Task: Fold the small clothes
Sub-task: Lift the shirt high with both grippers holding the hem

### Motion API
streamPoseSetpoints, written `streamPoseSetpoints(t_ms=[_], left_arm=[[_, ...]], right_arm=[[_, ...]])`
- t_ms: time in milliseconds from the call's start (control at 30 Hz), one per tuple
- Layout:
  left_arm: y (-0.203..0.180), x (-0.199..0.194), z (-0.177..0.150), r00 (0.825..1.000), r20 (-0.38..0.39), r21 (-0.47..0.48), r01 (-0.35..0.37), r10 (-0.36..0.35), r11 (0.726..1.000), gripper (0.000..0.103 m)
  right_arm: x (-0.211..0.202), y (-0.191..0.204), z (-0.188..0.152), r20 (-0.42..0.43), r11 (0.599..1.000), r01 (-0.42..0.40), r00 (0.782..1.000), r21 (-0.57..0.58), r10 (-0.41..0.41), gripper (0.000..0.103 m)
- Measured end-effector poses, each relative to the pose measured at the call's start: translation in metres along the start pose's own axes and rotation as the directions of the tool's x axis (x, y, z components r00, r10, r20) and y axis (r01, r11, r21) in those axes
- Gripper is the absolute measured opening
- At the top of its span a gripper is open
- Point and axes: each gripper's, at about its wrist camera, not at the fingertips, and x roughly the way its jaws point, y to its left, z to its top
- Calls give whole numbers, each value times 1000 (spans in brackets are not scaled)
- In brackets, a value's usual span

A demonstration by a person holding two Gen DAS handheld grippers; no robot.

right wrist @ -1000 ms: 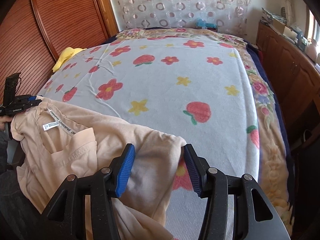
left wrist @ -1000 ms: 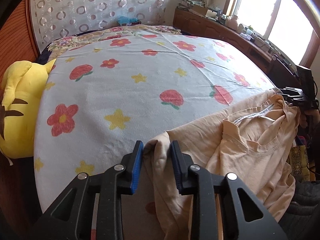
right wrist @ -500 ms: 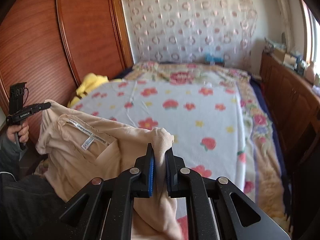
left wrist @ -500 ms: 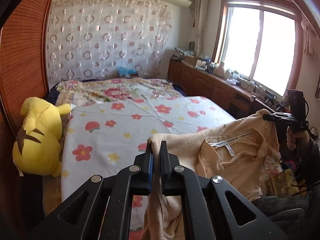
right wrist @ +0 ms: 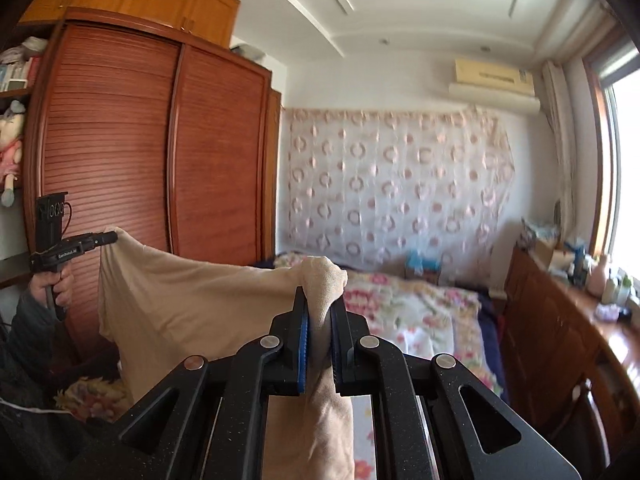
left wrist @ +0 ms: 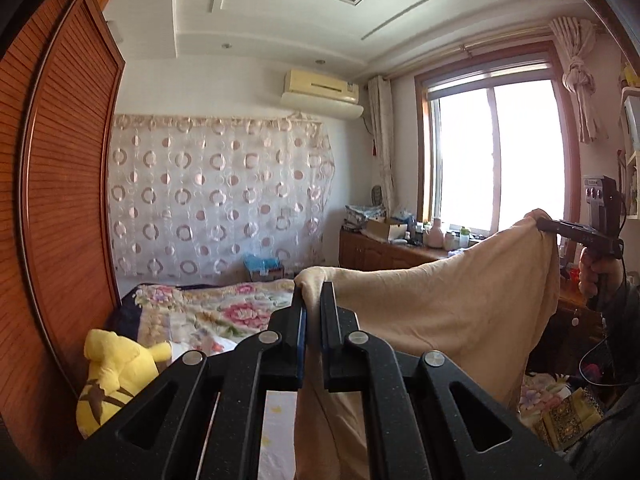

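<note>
- A tall wooden wardrobe [right wrist: 160, 152] with slatted doors is filling the left side of the room, running from near to far.
- The bed [left wrist: 208, 316] is lying below and beyond both grippers, its floral cover [right wrist: 420, 312] showing past the cloth.
- A patterned curtain [left wrist: 216, 196] is hanging across the far wall behind the bed, with an air conditioner [left wrist: 320, 92] mounted above it.
- A bright window [left wrist: 496, 152] is lighting the right side, and a low wooden cabinet [right wrist: 560, 320] crowded with small items is running beneath it.
- The beige shirt [left wrist: 440, 304] is hanging in the air above the near end of the bed, stretched between the two grippers and sagging in the middle; it is blocking the view of much of the near bed.
- A yellow plush toy [left wrist: 112, 376] is sitting at the left edge of the bed against the wardrobe.
- The left gripper [left wrist: 312, 320] is pinching one corner of the shirt, its jaws drawn nearly together on the fabric.
- The right gripper [right wrist: 320, 320] is clamping the other corner, with a bunched fold bulging out above its narrow jaws.
- A person's hand [right wrist: 56, 284] is gripping the handle of the left gripper at the near left.
</note>
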Motion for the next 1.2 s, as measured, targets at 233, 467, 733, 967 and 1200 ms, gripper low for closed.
streamPoseSetpoints(t_ms=[233, 467, 733, 967, 1200], left_arm=[[17, -30, 50, 990, 135, 19, -52, 49, 998, 6], [21, -56, 88, 967, 233, 61, -121, 103, 991, 6], [35, 0, 91, 964, 177, 61, -212, 198, 975, 6], [75, 163, 40, 957, -48, 52, -284, 286, 957, 6], [117, 309, -58, 916, -268, 28, -304, 300, 952, 6]], right_arm=[[-24, 21, 55, 83, 995, 27, 996, -98, -19, 9], [-25, 41, 71, 138, 985, 62, 990, -163, -39, 9], [14, 23, 49, 106, 981, 89, 992, -171, -72, 9], [155, -23, 10, -53, 983, 115, 991, -141, -124, 9], [324, -78, -85, -254, 994, 107, 961, -31, -111, 9]])
